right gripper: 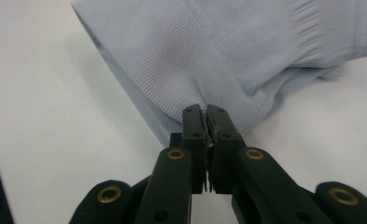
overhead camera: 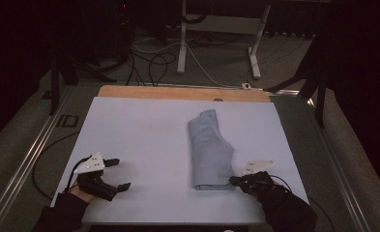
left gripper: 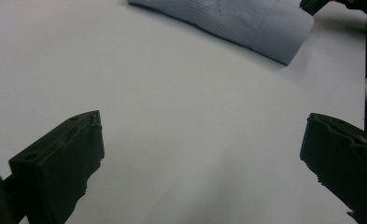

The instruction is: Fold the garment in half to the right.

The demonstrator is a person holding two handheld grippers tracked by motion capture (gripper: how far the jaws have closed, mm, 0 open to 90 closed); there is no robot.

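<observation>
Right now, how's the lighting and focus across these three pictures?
High view: dim, room behind nearly black, the sheet lit evenly, cloth soft. Left gripper view: bright, sheet washed out, the open left gripper a little blurred, faint shadow under the cloth edge. Right gripper view: sharpest, cloth ribbing crisp by the shut right gripper, a shadow along the fold.

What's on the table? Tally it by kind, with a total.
Folded light-blue garment: 1
Handheld tools: 2, the left tool open, the right tool shut on the garment's near corner
White table cover: 1
Total: 4
</observation>
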